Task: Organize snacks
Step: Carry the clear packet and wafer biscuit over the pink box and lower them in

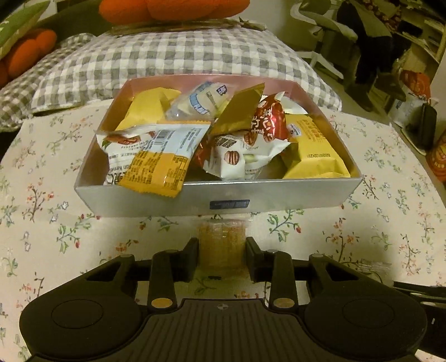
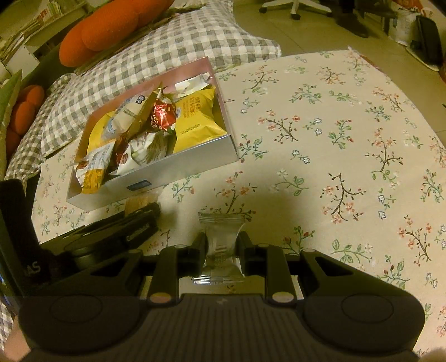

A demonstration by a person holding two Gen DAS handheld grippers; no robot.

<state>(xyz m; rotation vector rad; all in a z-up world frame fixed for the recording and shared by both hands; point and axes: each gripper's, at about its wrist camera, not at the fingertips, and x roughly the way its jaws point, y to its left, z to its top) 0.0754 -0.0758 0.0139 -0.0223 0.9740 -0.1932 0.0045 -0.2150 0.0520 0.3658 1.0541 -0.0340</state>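
Note:
A silver box (image 1: pixel 278 199) full of several snack packets stands on the floral tablecloth; it also shows in the right wrist view (image 2: pixel 195 164). My left gripper (image 1: pixel 222 250) is shut on a clear-wrapped golden snack bar (image 1: pixel 222 242) just in front of the box's near wall. My right gripper (image 2: pixel 221 247) is shut on a silver snack packet (image 2: pixel 221 245), to the right of the box and nearer than it. The left gripper also shows in the right wrist view (image 2: pixel 139 220) beside the box.
A grey checked cushion (image 1: pixel 181 61) lies behind the box, with orange pillows (image 2: pixel 111 25) beyond. The floral tablecloth (image 2: pixel 348 139) spreads right of the box. Chairs and bags (image 1: pixel 412 92) stand on the floor at the far right.

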